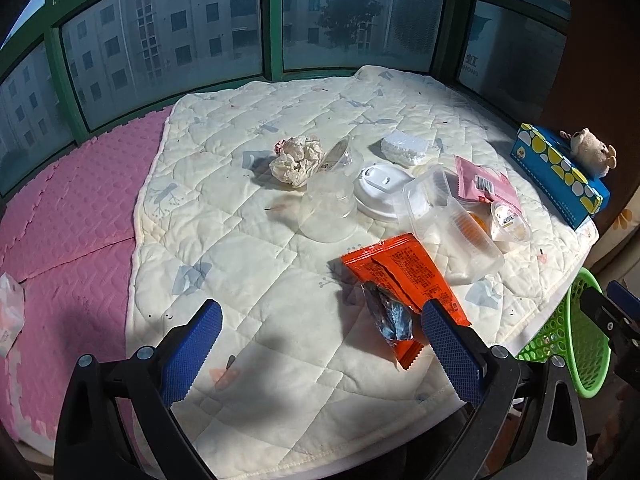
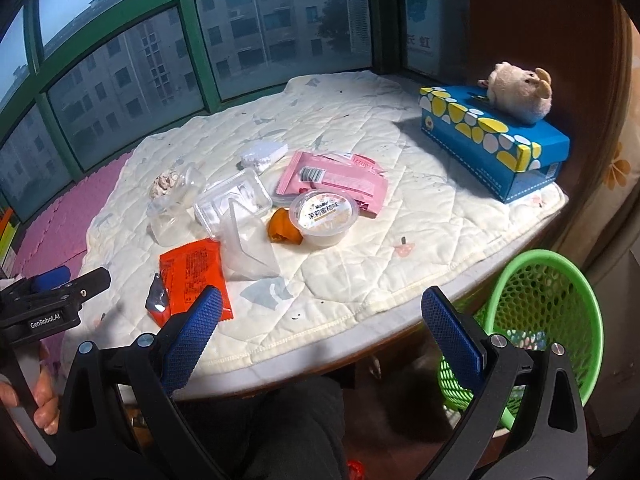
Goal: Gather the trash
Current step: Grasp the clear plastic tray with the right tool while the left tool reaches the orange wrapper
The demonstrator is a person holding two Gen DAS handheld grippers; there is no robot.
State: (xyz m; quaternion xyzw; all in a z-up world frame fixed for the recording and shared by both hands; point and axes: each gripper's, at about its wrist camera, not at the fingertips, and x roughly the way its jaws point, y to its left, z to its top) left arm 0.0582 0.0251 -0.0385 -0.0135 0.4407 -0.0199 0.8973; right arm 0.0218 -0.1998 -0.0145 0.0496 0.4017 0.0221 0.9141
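Your left hand-held gripper (image 1: pixel 320 344) hangs wide apart over the quilt (image 1: pixel 248 248), empty — the orange wrapper (image 1: pixel 404 276) lies just by its right finger. Your right hand-held gripper (image 2: pixel 320 344) is spread too, holding nothing — the green basket (image 2: pixel 560 320) sits beside the table's edge.

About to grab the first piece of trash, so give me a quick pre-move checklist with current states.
1. Left gripper open, nothing held: ok.
2. Right gripper open, nothing held: ok.
3. Orange foil snack wrapper nearest the left fingers, lying flat on the cream quilted mat: ok.
4. Green mesh plastic basket upright beside the table edge, mouth unobstructed: ok.
5. Sealed jelly cup empty or full: cannot tell.
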